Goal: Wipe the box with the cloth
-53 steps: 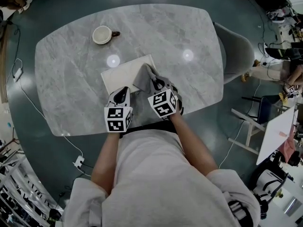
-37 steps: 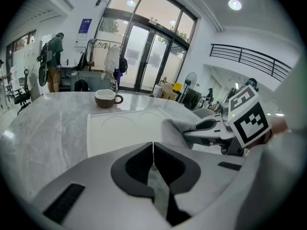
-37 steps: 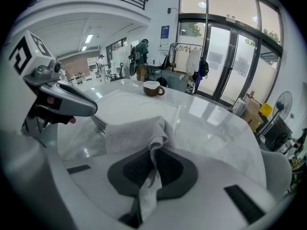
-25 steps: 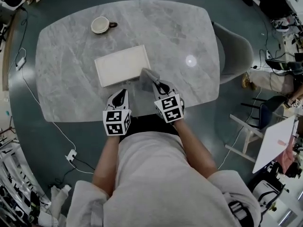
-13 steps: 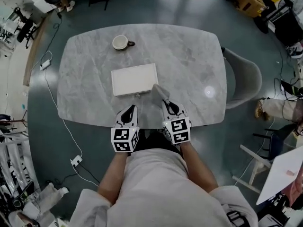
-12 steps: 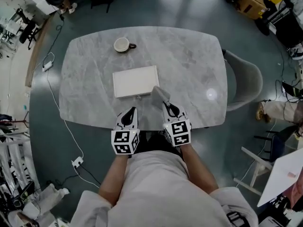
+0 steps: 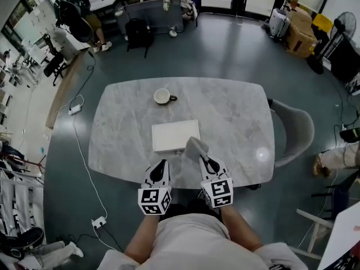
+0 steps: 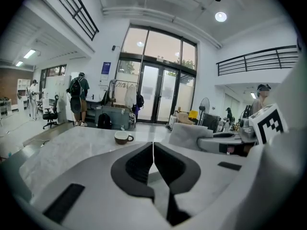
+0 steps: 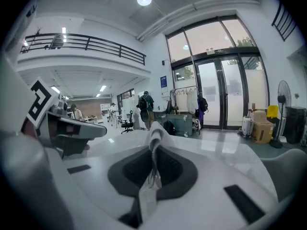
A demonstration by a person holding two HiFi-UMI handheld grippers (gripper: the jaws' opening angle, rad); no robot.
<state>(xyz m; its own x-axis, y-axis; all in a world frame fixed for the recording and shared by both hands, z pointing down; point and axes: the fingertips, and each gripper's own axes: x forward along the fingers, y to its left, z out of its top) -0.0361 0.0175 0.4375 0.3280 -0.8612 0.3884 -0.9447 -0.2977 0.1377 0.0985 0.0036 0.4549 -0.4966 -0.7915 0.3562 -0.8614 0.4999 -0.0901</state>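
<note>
The flat white rectangular box (image 7: pixel 175 136) lies on the grey marble bench (image 7: pixel 236 111). The right tongs (image 7: pixel 209 163) are clenched on a crumpled grey cloth (image 7: pixel 196 147) by the box's near right corner. The left tongs (image 7: pixel 162 165), pressed together on nothing, hover at the bench's near edge.

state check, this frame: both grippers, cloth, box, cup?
left gripper: shut, nothing between the jaws.
right gripper: shut on the cloth.
cloth: bunched, pinched in the right gripper, sticking up past its jaws by the box's near right corner.
box: closed, flat on the table.
cup: upright, beyond the box; contents unreadable.
</note>
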